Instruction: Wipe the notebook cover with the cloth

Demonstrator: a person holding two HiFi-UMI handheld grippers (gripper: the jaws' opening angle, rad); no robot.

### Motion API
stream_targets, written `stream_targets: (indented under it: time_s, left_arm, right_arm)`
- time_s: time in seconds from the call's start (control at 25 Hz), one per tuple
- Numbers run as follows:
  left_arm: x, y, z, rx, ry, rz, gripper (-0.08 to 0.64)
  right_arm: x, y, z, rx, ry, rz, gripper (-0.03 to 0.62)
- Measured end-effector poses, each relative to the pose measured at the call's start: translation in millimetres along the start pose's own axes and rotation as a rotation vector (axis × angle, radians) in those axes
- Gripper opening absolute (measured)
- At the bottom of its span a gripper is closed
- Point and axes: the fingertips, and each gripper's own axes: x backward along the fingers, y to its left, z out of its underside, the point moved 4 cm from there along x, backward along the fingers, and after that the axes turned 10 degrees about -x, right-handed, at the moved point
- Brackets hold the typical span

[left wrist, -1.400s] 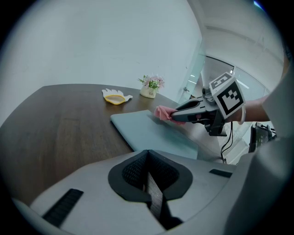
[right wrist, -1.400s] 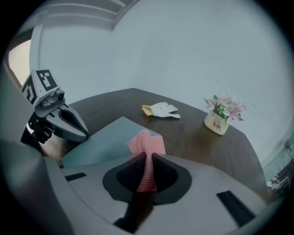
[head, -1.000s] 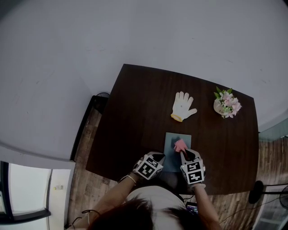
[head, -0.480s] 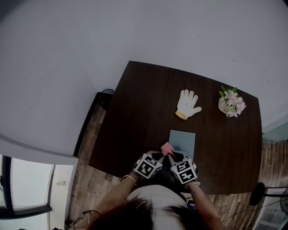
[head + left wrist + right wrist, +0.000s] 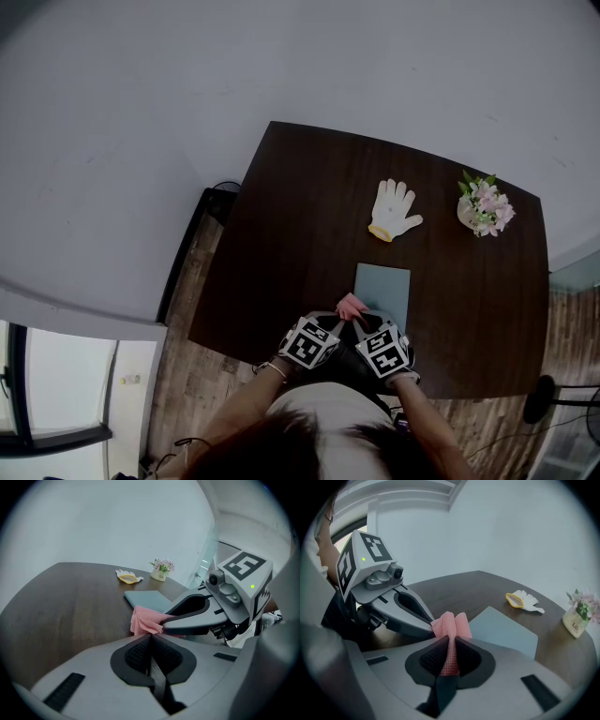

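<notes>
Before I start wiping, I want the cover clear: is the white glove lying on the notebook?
No, the glove lies on the table beyond the notebook, apart from it.

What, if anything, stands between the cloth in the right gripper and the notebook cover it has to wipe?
Nothing visible does. The cloth, clamped in the right gripper, is at the near corner of the notebook, and the cover is bare. The left gripper, shut, sits on the cloth's other side; the glove lies well beyond.
</notes>
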Motion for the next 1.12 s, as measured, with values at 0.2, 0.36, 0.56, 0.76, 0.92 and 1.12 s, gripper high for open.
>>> stream_targets:
  time_s: [0.2,0.36,0.56,0.76,0.92,1.12]
  left_arm:
    - [-0.6,-4.0,5.4,-0.048,0.022,-0.002,0.020]
    - [-2.3,-5.9,7.1,-0.077,0.028,0.005,0.018]
    - [-1.8,-8.4,7.7,-0.081,0.038,0.000,0.018]
    - [0.1,-8.4,6.7,-0.063,0.028,-0.007,0.018]
    - [2.1,-7.1,3.9,-0.038,0.021,-0.007,0.018]
    - [1.5,-8.6,3.6,-0.048,0.022,-0.006,0.018]
  right_arm:
    - [10.1,-11.9,12.1,-0.032,0.000,0.046,0.041]
    - [20.0,-25.3,23.0,-0.073,-0.011,0.080,0.041]
    - [32.4,-40.5,33.1,-0.118,-0.036,0.121,0.041]
    - [46.0,-55.0,45.8,-0.150,-0.026,0.167,0.041]
    - [57.4,-67.3,53.8,-0.192,-0.024,0.204,0.041]
    - [68.1,-81.6,65.1,-0.237,-0.019,0.253,0.041]
